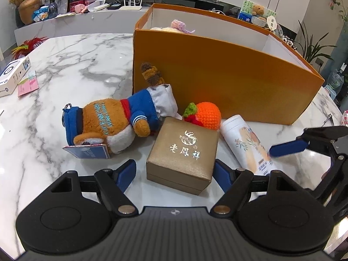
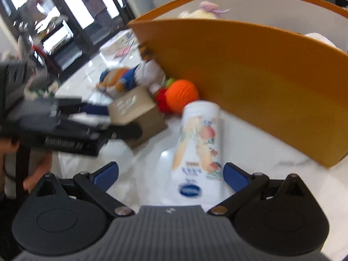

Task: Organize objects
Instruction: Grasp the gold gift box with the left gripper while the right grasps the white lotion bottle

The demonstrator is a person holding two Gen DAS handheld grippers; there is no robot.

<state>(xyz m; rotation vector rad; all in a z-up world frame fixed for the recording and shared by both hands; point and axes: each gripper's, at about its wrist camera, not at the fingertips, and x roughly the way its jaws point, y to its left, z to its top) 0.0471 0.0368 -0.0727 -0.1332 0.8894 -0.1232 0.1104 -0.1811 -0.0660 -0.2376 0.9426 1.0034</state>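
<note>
Squarely between left tool [image 1: 175, 169] fingers, textured gold cardboard cube [image 1: 182, 152].

One plush bear [image 1: 113, 121], gold box [image 1: 182, 154], crocheted orange [image 1: 208, 115], bottle [image 1: 248, 141]; perhaps two toys [image 1: 180, 26] boxed.

Low, close views; shared orange box [image 1: 217, 82]

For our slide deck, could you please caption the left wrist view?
Open left tool straddling a gold gift box beside plush bear, crocheted orange and orange bin.
</note>
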